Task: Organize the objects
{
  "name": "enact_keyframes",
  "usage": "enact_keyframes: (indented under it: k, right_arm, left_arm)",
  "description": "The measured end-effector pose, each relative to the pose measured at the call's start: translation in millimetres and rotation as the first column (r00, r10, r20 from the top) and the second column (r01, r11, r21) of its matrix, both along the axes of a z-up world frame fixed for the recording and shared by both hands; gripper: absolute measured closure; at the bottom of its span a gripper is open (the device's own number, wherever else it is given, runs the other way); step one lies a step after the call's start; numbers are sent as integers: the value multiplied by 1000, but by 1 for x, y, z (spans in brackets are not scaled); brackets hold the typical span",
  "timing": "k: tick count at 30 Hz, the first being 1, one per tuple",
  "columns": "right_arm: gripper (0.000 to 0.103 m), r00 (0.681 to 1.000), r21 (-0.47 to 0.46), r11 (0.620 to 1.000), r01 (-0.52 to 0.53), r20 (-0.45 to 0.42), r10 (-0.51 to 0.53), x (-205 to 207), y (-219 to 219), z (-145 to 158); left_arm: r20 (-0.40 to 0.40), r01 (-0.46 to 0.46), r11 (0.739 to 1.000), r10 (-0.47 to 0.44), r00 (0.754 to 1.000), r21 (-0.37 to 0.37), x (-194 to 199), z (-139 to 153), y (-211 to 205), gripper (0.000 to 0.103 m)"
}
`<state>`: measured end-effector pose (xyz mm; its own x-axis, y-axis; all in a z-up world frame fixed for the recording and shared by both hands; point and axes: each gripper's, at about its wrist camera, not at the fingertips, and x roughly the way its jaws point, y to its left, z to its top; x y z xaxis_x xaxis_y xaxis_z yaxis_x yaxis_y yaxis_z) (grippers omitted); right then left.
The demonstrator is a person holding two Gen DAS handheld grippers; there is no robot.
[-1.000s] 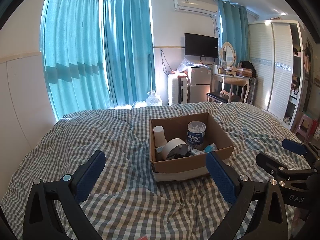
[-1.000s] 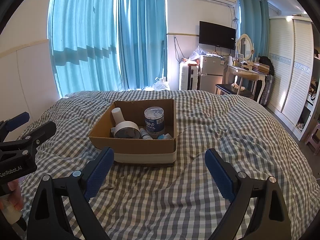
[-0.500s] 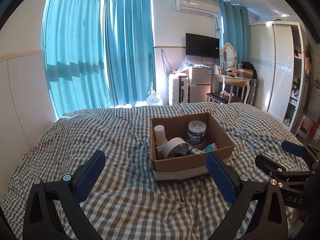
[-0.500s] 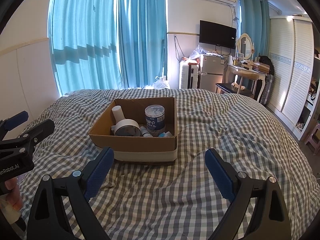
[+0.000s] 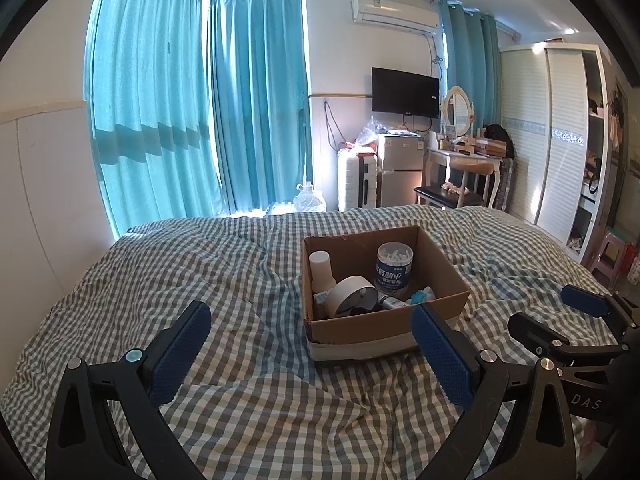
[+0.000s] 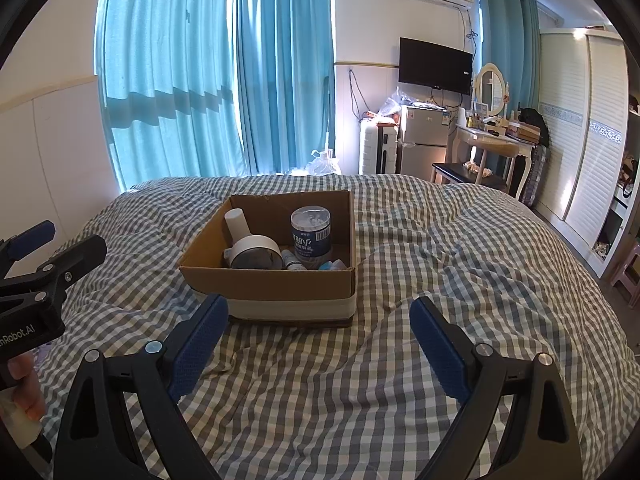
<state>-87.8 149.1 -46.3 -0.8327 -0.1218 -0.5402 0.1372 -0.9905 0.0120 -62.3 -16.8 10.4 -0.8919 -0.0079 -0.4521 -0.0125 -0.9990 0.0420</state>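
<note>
Cardboard box (image 6: 280,284) sits open-topped on the checked duvet (image 6: 440,280), and I use it as my landmark. Inside it, against the far-left corner, a white bottle (image 6: 236,222) stands upright; in front of that a roll of white tape (image 6: 256,254) leans on its edge; to the right of the roll stands a clear tub with a blue label (image 6: 311,232), and small tubes or vials lie along the near wall, too small for me to name.

My left gripper (image 5: 304,352) hangs short of the box's near-left corner, fingers spread wide with nothing between them. My right gripper (image 6: 320,340) hovers just short of the box's near wall, its fingers likewise parted and empty.

Judging how these will handle: the tape roll looks light and stiff, so I would pinch across its rim where it stands proud of the other things. The tub seems smooth-sided plastic and may slip, so I would take it round the middle of the label, squarely. The bottle is narrow and should tip easily; I would grip it below the cap. The box itself is thin card on a soft quilt, so I expect it to slide or tilt if I nudge a wall, and one hand could steady its near edge.
</note>
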Motion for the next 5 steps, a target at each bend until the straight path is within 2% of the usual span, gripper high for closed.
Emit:
enact_keyframes:
  k: [5]
  right_arm:
    - [10,1000,0,1000,-3,2,3,0,-1,-1]
  left_arm:
    - [-5,8,1000,-8,1000,-15,2,-2,2,0]
